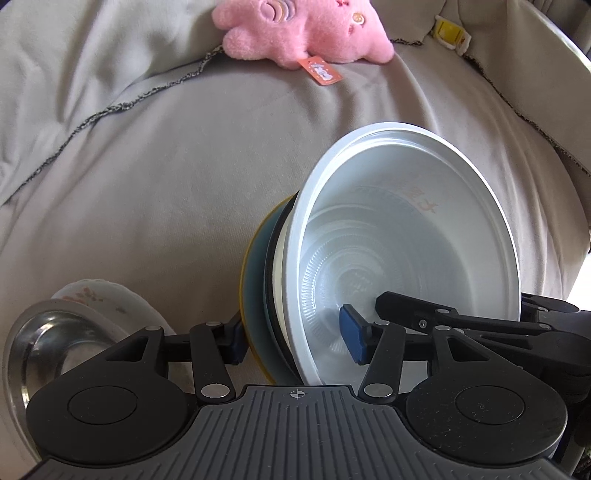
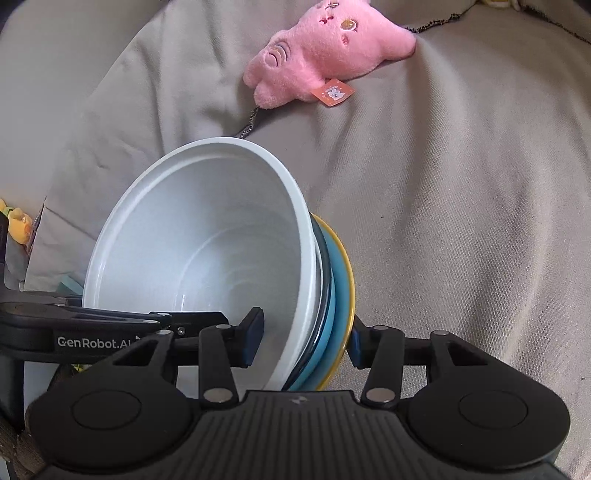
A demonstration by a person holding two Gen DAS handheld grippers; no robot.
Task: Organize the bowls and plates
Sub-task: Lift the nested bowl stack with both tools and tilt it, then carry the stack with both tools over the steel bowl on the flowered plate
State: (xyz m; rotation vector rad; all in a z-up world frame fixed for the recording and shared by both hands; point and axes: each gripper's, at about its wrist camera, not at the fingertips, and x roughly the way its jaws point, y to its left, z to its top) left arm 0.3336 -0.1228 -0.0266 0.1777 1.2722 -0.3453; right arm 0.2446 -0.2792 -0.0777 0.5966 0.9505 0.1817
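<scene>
Two tongs pinch one tilted stack from opposite sides above a wide beige fabric cover (image 1: pixel 155 177). Left tongs (image 1: pixel 297 341) and right tongs (image 2: pixel 304 338) each clamp the big white plastic bowl (image 1: pixel 406 229) with the blue, yellow-rimmed plate (image 2: pixel 341 291) nested behind it. Farther back lies a pink plush toy (image 1: pixel 306 29). Beside the left tongs, a small steel bowl (image 1: pixel 40 347) rests.

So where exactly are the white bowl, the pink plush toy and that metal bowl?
white bowl (image 2: pixel 207 236): right wrist view, on its inner wall.
pink plush toy (image 1: pixel 306 33): left wrist view, on its body.
metal bowl (image 1: pixel 40 343): left wrist view, on its shiny inside.
</scene>
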